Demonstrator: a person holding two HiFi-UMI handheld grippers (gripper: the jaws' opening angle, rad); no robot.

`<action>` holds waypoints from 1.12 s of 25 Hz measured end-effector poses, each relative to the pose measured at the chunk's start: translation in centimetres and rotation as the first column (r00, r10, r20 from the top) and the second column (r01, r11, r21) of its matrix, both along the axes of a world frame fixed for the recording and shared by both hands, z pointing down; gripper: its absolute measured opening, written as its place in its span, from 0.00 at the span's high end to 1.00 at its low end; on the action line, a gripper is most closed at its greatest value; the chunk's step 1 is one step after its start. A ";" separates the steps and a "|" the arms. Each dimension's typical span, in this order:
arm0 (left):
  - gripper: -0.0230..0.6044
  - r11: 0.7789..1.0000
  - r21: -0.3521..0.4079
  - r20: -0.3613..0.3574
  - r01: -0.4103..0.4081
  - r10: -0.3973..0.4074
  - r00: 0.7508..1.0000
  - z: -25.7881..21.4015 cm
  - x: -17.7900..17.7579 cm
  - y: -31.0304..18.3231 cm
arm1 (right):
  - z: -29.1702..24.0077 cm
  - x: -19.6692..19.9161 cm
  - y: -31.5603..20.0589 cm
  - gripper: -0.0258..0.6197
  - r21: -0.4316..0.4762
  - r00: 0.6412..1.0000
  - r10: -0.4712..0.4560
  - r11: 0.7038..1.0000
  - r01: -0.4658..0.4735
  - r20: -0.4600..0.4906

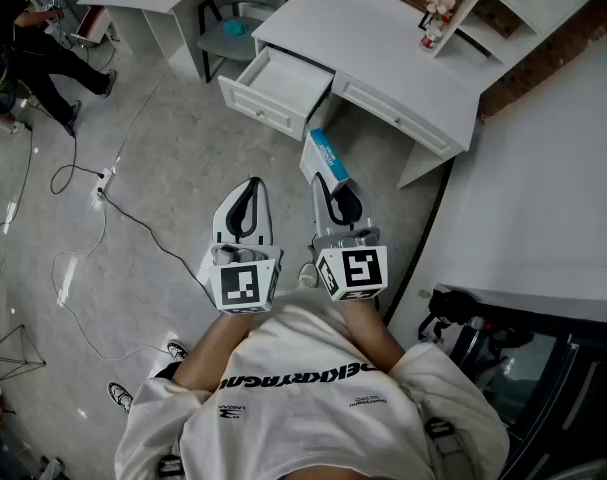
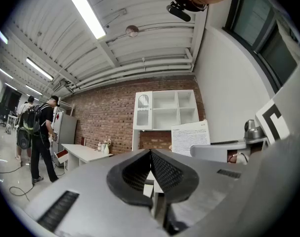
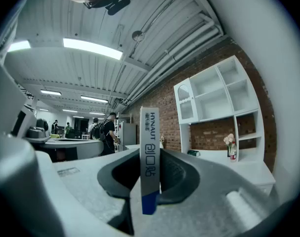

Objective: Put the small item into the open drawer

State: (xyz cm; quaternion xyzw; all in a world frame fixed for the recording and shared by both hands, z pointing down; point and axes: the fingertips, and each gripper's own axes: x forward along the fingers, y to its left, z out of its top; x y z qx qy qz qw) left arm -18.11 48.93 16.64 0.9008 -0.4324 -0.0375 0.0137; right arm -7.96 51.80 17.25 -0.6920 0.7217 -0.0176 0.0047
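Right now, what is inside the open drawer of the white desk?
The open drawer shows only its bare white bottom in the head view. Its rear end is covered by the desk top, so that part cannot be checked.

The slim white-and-blue box (image 3: 150,147) carries "HYNAUT" and, below it, "创口贴" — printed down its narrow face.

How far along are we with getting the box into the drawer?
Done: the drawer stands open, and the box is clamped in the right gripper. In hand: the box is held out level, short of the drawer. Left: carry it over the drawer and release it inside. The left gripper is shut and empty.
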 end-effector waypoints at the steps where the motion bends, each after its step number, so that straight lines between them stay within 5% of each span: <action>1: 0.97 1.000 -0.003 0.004 0.000 0.000 1.000 0.1 0.1 0.2 | 0.1 0.1 0.2 0.84 -0.004 1.000 0.000 1.000 0.000 0.002; 14: 0.97 0.999 -0.002 0.037 0.037 -0.037 0.999 1.1 6.6 1.2 | -0.2 6.4 1.0 0.84 0.048 0.998 -0.056 0.997 0.055 0.018; 28: 0.97 0.989 -0.069 0.056 0.128 -0.124 0.991 4.3 8.9 0.5 | 2.1 8.9 -0.7 0.84 0.019 0.992 -0.121 0.992 0.121 0.024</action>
